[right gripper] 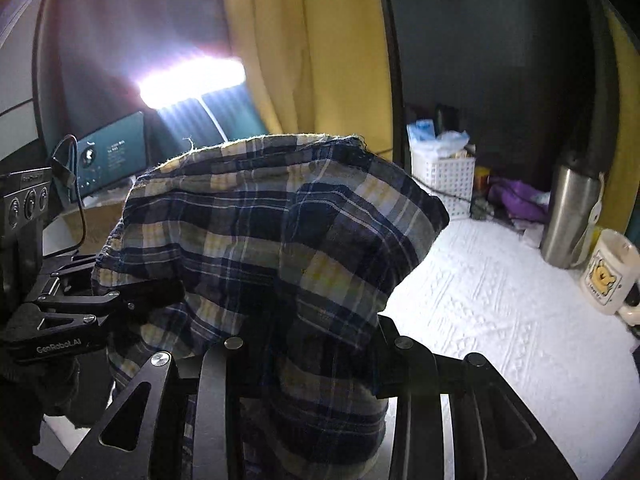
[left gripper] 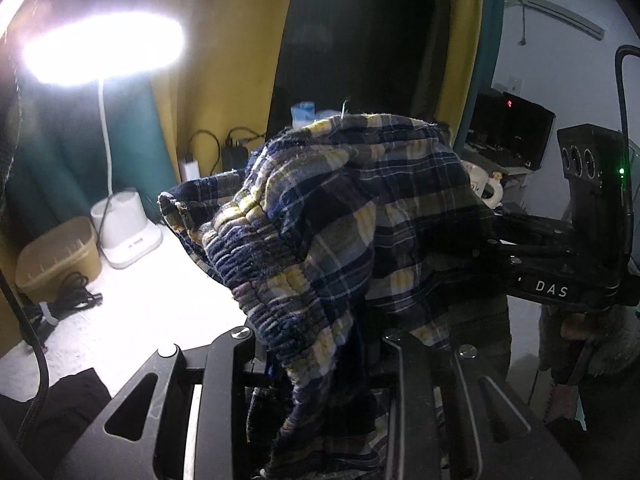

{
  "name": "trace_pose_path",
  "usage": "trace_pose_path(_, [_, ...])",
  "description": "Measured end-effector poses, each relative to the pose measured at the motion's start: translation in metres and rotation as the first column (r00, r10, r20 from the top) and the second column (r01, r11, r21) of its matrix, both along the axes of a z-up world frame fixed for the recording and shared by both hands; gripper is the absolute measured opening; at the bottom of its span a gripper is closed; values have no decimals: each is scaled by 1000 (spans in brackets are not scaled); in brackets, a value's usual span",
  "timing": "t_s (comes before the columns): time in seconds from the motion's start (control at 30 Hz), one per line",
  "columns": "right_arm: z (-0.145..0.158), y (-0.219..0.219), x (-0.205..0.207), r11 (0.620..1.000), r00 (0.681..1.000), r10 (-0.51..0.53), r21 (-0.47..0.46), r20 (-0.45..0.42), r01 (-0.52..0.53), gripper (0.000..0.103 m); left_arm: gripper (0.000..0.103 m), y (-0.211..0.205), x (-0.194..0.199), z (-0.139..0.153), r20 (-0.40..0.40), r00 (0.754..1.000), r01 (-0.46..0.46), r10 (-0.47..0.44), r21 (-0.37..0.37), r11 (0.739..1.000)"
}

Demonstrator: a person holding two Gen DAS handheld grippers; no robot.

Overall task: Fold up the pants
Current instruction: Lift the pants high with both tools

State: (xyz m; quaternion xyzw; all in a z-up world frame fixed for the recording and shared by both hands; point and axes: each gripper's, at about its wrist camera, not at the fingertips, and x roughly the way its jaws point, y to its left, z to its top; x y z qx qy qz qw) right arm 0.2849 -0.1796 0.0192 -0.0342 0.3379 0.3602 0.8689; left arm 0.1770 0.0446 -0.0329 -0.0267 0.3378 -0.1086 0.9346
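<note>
Left wrist view, one plaid pants (left gripper: 340,216), two grippers, left gripper (left gripper: 316,360), right gripper (right gripper: 308,360), each pinching it.

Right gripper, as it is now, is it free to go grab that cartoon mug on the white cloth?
Probably not yet. The right gripper is shut on the plaid pants, which the left gripper also grips. The mug stands unobstructed on the white cloth, but the pants must be released first.

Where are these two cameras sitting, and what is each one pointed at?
Left wrist: on the left gripper, looking over the plaid pants at the lamp; the right gripper shows.
Right wrist: on the right gripper, facing the pants, mug and flask; the left gripper shows.
Shared: pants, lamp, both grippers.
</note>
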Motion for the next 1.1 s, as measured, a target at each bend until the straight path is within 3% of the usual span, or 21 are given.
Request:
trace_pose_path(0.53, [54,-10,-59,999,990,7,47,140,-13,35,27,10,-53,33,125,992,-32,32,-2,999])
trace_pose_path(0.87, [88,-5,-97,995,974,23,87,227,-44,35,27,27,-94,58,220,974,-65,62,8,998])
trace_pose_path(1.1, [95,9,-116,992,968,51,101,247,-78,35,27,42,-116,58,238,967,-102,95,19,995])
